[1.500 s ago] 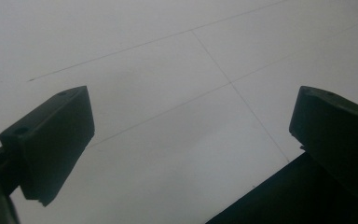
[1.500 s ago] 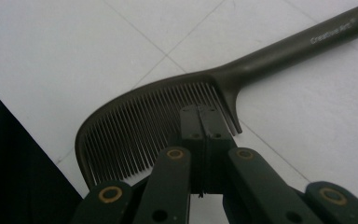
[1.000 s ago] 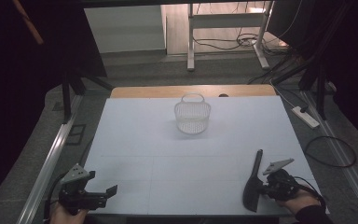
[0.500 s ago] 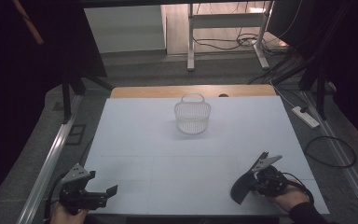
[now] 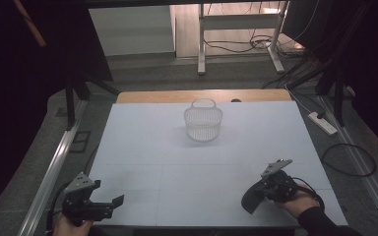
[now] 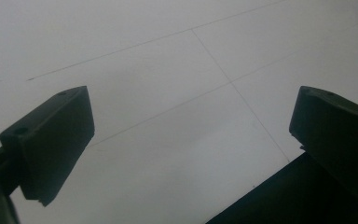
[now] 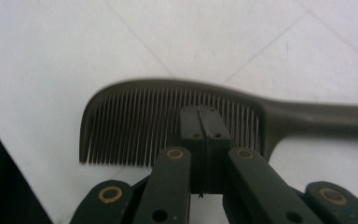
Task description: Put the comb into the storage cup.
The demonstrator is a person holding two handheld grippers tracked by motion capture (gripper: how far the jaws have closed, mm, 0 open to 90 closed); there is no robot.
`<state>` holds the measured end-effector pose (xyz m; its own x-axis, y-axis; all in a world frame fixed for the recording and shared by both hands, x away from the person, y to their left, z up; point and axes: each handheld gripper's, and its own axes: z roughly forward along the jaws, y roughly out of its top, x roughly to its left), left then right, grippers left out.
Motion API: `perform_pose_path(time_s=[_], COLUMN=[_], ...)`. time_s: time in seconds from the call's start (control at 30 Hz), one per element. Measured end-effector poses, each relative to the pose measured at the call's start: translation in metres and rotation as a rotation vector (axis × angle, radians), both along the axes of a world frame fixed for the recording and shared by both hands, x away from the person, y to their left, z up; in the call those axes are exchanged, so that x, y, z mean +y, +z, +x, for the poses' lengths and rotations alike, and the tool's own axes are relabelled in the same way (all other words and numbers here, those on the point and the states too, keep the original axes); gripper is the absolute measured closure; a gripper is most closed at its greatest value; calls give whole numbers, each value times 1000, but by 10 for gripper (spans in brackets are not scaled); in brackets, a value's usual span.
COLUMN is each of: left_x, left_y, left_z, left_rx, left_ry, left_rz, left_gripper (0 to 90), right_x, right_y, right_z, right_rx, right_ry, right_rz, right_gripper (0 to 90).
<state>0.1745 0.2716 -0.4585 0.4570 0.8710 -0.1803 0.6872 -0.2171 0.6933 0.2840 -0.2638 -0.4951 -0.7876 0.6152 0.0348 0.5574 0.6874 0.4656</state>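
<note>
1. Nearest to the person, at the front left edge of the worktop, the left hand-held gripper waits low over the white surface. Its jaws stand wide apart, and in the left gripper view nothing lies between them.

2. At the front right, the right hand-held gripper has its jaws pressed together on a dark comb. In the right gripper view the two pads meet on the teeth of the comb, near the place where the handle begins. The handle runs off to the side.

3. The comb looks to be lifted or just at the surface; I cannot tell whether its tip touches the worktop.

4. Farther away, near the middle of the far half, a white mesh basket with a bail handle stands upright and looks empty. It is well apart from both grippers.

5. My judgement: the step in hand is the carrying, the comb being already gripped. The next move probably calls for bringing the comb forward over the basket, with the grip kept firm because the pads hold only thin teeth, and lowering it past the bail handle before the jaws open.
</note>
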Motion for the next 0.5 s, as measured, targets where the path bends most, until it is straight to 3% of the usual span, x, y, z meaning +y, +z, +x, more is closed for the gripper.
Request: perform_pose_path(time_s=[0.2,0.5], left_x=[-1,-1], left_y=[0,0], left_z=[0,2], left_rx=[0,3], left_ry=[1,-2], left_rz=[-1,1], left_gripper=[10,10], right_x=[-8,-1], right_y=[-3,-4], right_z=[-10,-11], right_rx=[38,51], right_ry=[16,26], right_rz=[-36,-31], right_gripper=[891,892])
